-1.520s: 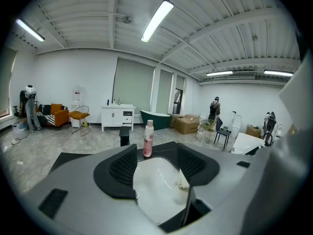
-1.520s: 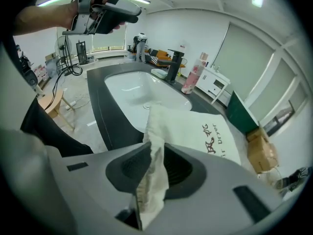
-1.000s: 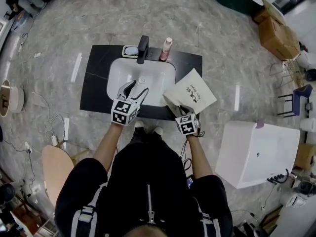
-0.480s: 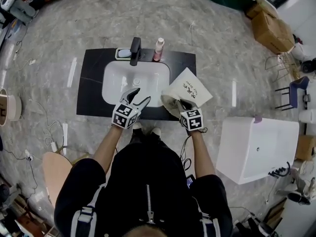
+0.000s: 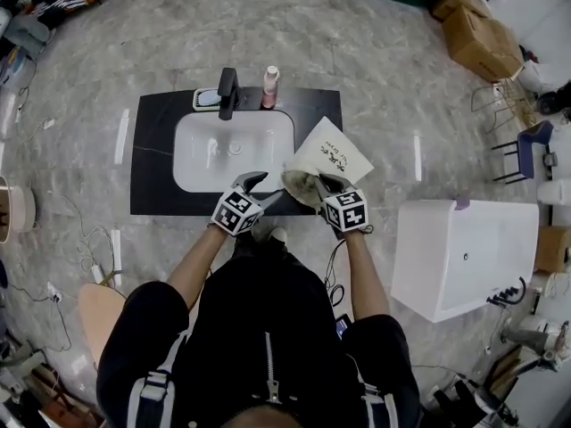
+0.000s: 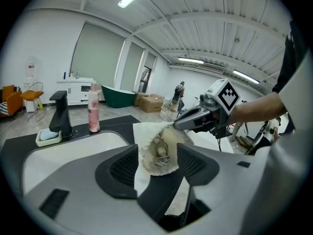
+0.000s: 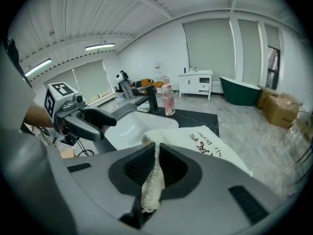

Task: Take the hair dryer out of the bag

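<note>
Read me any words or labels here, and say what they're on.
"Dryer", probably: black print on the cloth bag; the marks beside it are unreadable.
Pink bottle: label too small to read.
Marker cubes: black-and-white squares, no words.

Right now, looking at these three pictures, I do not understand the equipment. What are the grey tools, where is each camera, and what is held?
A person stands at a black counter with a white sink, a black faucet and a pink bottle. One camera sits on the head and looks down; one rides on each tool. Each tool is a two-jaw hand-held gripper. The right hand-held gripper is shut on the rim of a cloth bag. The left hand-held gripper is open and points at the bag's mouth, where a coiled cord shows.
</note>
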`<move>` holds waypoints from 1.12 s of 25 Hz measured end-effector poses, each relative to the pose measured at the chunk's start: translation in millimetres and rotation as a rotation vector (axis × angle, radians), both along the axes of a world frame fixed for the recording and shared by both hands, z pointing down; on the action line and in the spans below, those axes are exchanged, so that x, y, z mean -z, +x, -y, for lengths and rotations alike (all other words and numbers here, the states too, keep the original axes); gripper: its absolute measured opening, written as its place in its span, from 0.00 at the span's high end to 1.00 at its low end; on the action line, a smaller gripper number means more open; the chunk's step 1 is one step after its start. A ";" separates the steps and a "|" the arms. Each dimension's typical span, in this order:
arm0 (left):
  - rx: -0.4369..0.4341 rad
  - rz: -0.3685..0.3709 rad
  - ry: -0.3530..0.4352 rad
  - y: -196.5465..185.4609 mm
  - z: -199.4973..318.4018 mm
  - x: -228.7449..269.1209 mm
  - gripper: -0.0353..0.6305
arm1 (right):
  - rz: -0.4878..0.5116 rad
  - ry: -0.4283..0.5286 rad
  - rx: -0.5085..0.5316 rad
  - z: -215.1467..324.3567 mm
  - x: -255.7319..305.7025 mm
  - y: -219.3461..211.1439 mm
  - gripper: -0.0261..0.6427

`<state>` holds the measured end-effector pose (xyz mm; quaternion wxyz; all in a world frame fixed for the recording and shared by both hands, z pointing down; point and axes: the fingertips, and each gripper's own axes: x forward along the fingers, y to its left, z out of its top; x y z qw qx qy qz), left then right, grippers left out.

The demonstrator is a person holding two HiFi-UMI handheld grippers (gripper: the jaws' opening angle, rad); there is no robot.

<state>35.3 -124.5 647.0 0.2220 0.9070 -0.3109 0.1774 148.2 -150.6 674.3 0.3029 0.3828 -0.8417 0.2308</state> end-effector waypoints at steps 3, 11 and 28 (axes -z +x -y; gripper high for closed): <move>-0.067 0.019 -0.018 16.6 -5.0 -9.3 0.55 | 0.014 -0.001 0.001 0.2 2.1 2.9 0.91; -0.168 0.078 -0.090 53.7 -13.1 -52.8 0.55 | 0.036 -0.006 -0.016 -2.9 4.0 9.8 0.91; -0.012 -0.063 -0.497 76.3 6.0 -117.1 0.55 | 0.043 -0.002 -0.044 -12.1 8.2 25.4 0.91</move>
